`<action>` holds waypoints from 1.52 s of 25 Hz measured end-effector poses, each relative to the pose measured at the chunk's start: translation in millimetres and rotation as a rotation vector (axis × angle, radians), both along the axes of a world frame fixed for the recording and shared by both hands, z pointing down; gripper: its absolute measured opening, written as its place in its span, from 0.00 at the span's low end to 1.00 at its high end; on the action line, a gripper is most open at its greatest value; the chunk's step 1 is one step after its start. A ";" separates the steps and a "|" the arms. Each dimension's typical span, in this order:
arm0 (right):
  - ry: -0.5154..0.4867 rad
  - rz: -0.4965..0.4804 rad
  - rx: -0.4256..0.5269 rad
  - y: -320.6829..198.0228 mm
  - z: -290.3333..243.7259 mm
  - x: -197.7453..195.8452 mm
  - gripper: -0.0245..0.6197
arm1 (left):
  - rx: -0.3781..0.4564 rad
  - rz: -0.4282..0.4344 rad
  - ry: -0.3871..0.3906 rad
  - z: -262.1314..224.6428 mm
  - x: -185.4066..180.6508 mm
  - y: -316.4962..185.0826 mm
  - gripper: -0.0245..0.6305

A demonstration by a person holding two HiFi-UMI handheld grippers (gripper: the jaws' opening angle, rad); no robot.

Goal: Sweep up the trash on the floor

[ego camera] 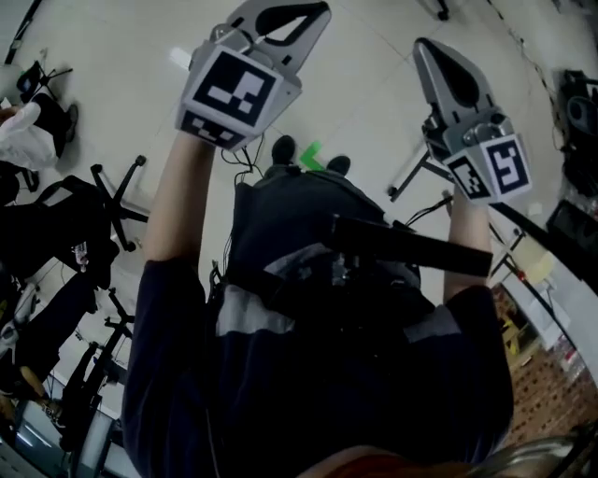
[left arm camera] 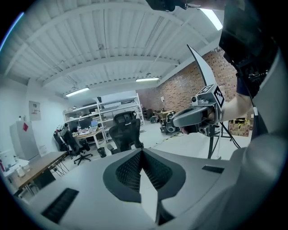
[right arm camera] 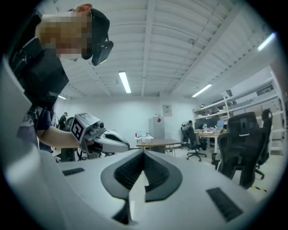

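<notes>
**Both grippers raised, shut and empty**

Head view: the left gripper (ego camera: 304, 19) is held up at upper centre and the right gripper (ego camera: 430, 58) at upper right, both over the pale floor (ego camera: 374, 84). The person's dark torso fills the lower frame.

Left gripper view: the jaws of the left gripper (left arm camera: 143, 168) are pressed together, with nothing between them. The right gripper (left arm camera: 193, 117) is seen at centre right, before a brick wall (left arm camera: 189, 87). A black chair (left arm camera: 126, 130) stands at centre.

Right gripper view: the jaws of the right gripper (right arm camera: 144, 173) are likewise clenched on nothing. The left gripper (right arm camera: 105, 139) is seen at centre left.

Task item: a small green piece (ego camera: 311, 154) is noted on the floor at upper centre of the head view, between the shoes (ego camera: 283, 149). Whether it is trash cannot be told.
</notes>
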State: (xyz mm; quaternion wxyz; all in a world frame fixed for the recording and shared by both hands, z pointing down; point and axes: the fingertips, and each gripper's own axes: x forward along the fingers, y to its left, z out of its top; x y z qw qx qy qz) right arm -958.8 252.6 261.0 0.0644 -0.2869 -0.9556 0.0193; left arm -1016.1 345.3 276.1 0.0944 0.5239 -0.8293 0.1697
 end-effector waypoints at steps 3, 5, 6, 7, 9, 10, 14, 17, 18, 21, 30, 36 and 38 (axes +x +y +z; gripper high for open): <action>-0.020 -0.035 0.001 27.0 12.4 -7.6 0.05 | 0.039 -0.031 -0.039 0.1 -9.8 24.2 0.04; -0.020 -0.047 0.010 52.0 19.7 -14.0 0.05 | 0.071 -0.050 -0.056 -2.1 -15.6 47.2 0.04; -0.019 -0.051 0.013 61.8 18.9 -17.0 0.05 | 0.077 -0.062 -0.057 -4.5 -17.8 56.9 0.04; -0.020 -0.052 0.013 66.9 14.9 -19.6 0.05 | 0.078 -0.071 -0.057 -8.0 -19.6 62.3 0.04; -0.026 -0.046 0.004 62.9 2.0 -23.5 0.05 | 0.075 -0.076 -0.056 -16.6 -21.8 58.9 0.04; -0.028 -0.043 0.001 58.1 -3.8 -25.1 0.05 | 0.074 -0.075 -0.055 -19.9 -22.4 54.0 0.04; -0.045 -0.027 0.018 54.4 -17.3 -26.9 0.05 | 0.066 -0.046 -0.065 -24.1 -20.4 45.9 0.04; -0.071 0.014 0.057 55.5 -30.0 -22.7 0.05 | 0.085 0.009 -0.082 -33.6 -16.8 40.9 0.04; -0.079 0.021 0.065 57.0 -33.6 -23.8 0.05 | 0.095 0.021 -0.085 -36.9 -17.4 40.1 0.04; -0.097 0.010 0.067 59.5 -43.7 -23.8 0.05 | 0.098 0.034 -0.092 -43.0 -16.6 33.4 0.04; -0.121 0.010 0.076 53.1 -61.5 2.4 0.05 | 0.061 0.085 -0.054 -40.0 2.8 18.3 0.04; -0.098 -0.048 0.072 70.5 -47.0 6.5 0.05 | 0.078 0.048 -0.018 -25.8 3.3 25.7 0.04; -0.098 -0.060 0.078 75.7 -46.1 10.4 0.05 | 0.074 0.041 -0.008 -21.1 6.0 29.4 0.04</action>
